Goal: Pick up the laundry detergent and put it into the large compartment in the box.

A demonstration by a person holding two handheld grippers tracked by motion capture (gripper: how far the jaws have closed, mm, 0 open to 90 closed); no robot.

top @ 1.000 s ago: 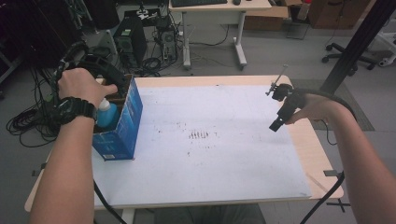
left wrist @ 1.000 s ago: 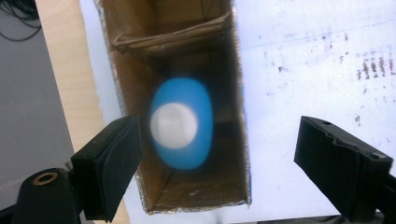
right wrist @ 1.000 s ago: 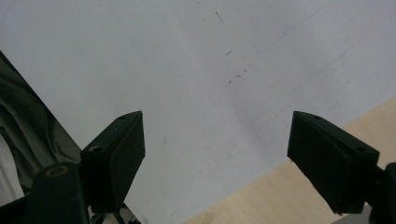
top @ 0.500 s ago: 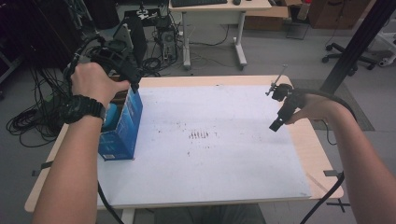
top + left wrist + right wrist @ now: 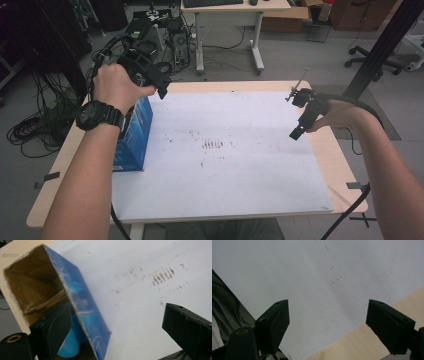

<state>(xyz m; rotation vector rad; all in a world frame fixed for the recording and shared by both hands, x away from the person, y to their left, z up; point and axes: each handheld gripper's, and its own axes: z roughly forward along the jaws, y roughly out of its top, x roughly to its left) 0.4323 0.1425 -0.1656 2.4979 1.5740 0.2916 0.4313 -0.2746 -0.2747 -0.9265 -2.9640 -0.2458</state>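
A blue open-topped carton (image 5: 134, 135) stands on the table's left side. In the left gripper view its brown inside (image 5: 35, 290) shows, with a light-blue object (image 5: 68, 350) low in it. My left gripper (image 5: 161, 90) hangs above the carton's far end. Its jaws (image 5: 117, 315) have just been opening and stand wide, with nothing gripped between them. My right gripper (image 5: 297, 132) hovers over the white sheet's right edge, open and empty (image 5: 327, 325).
A white sheet (image 5: 225, 150) with faint dark marks covers most of the wooden table (image 5: 340, 165). Behind the table are a desk (image 5: 230, 10), a computer tower (image 5: 177, 35) and floor cables (image 5: 35, 130). A black post (image 5: 380, 45) rises at the right.
My left hand has lifted off the carton and moved toward the table's far side, its jaws spreading. The right hand has stayed where it was.
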